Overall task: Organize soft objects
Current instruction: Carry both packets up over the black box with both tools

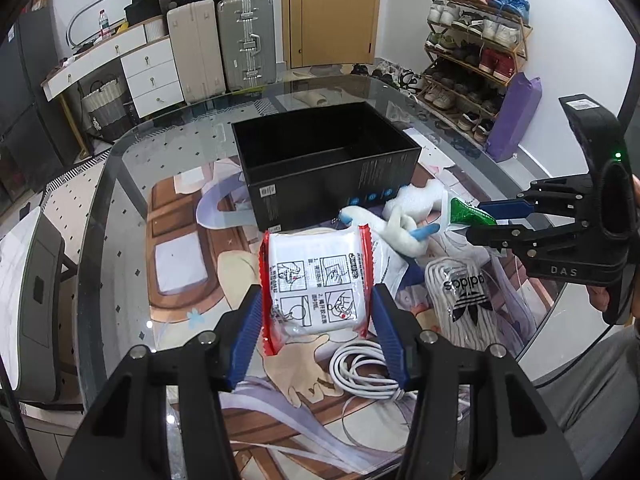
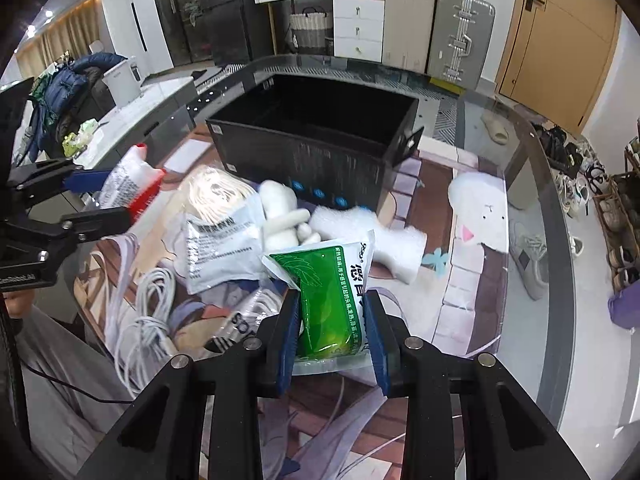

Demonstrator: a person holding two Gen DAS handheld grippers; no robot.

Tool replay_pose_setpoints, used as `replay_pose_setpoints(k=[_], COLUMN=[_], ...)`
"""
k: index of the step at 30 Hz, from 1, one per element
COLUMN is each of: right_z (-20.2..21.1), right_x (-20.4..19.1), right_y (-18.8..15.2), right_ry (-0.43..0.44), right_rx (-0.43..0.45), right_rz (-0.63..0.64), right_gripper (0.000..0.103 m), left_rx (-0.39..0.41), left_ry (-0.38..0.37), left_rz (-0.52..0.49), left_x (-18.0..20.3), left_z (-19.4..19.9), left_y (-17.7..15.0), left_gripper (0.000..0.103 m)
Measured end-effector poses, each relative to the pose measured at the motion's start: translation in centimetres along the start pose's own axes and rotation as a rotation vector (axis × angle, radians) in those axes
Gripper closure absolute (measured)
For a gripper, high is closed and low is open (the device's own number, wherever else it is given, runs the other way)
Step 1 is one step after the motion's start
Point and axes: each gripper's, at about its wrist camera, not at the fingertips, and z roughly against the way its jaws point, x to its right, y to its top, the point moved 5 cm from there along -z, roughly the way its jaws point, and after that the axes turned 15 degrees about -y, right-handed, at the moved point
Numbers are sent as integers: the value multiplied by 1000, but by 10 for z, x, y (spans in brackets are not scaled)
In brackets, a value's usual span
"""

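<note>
soft packets: red-edged white packet [image 1: 316,286] and green pouch [image 2: 334,300], both lifted above the table [image 1: 120,208], in front of black box [image 1: 320,156] | left gripper [image 1: 316,344] we see clamped on white packet, angled down | right gripper [image 2: 332,344] pinching green pouch, angled down | white plush [image 1: 400,220] and coiled cable [image 1: 360,372] on table

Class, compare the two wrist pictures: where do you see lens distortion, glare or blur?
Left wrist view: the fisheye lens bows the door and darkens the corners; the glass table mirrors the room. Right wrist view: the same curving; the red and white packet in the left hand-held gripper is slightly blurred, while the green packet is sharp.
</note>
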Motion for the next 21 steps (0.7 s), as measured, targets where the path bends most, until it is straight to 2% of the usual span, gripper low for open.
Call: replay_pose_setpoints(k=[10,21], right_z=[25,5], right_x=[1,1], right_y=[42,91], right_ry=[-8,-55], right_rx=[107,159], right_rz=[-48,-95], right_gripper=[71,71], left_rx=[59,144], left_ry=[18,12], left_rz=[8,32], left_x=[0,-16], left_z=[1,-15], left_y=[31,76], left_gripper=[50,50])
